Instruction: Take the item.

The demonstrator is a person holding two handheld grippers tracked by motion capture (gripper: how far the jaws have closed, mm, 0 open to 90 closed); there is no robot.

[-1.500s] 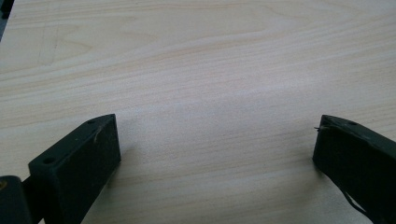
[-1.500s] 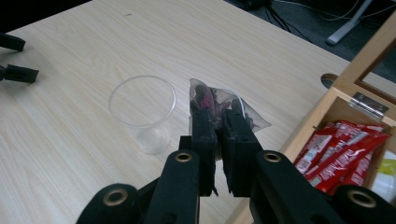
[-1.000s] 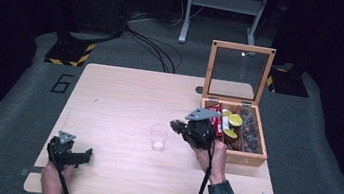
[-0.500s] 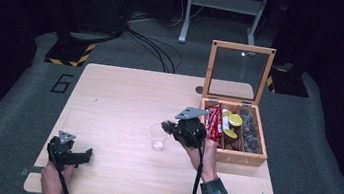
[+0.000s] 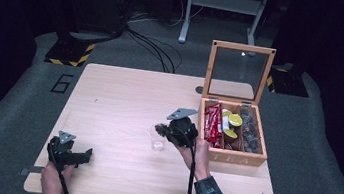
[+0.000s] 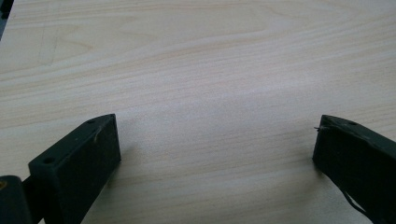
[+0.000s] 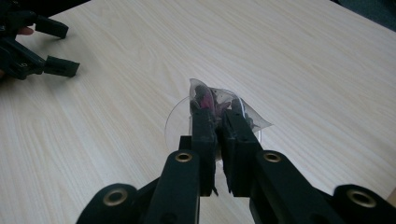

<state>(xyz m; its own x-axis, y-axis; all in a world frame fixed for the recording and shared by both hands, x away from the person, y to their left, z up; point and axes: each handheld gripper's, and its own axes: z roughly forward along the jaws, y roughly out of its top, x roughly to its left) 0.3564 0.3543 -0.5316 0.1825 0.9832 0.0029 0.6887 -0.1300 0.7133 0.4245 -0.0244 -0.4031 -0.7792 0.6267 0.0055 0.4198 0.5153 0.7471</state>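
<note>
**A little bag held over a clear cup**

The right gripper [image 7: 218, 116] has its two black jaws pressed nearly together. They pinch a small see-through bag [image 7: 219, 105] with something dark red inside. I think it is a tea bag, but the picture is too fuzzy to be sure. The bag is held right above a clear plastic cup [image 7: 180, 123] that stands on the wooden table [image 7: 303, 60].

From the high view, the right gripper [image 5: 163, 128] is near the middle of the table [image 5: 124, 96], and the cup [image 5: 157, 138] is just under its tip. The person's right hand [image 5: 198, 153] holds it from behind.

Just beside that hand, on the right side of the table, is a wooden box [image 5: 232, 158]. It says TEA on the front. Its glass lid [image 5: 237, 73] stands straight up. Inside are red packets [image 5: 213, 122], some yellow and green round things [image 5: 232, 122] and dark bits in the far right part.

The left gripper [image 5: 81, 155] rests low at the near left corner of the table, well apart from the cup. The left hand [image 5: 50, 179] holds it. In the left gripper view its jaws are wide apart, with nothing between them but bare table [image 6: 210, 70].
</note>
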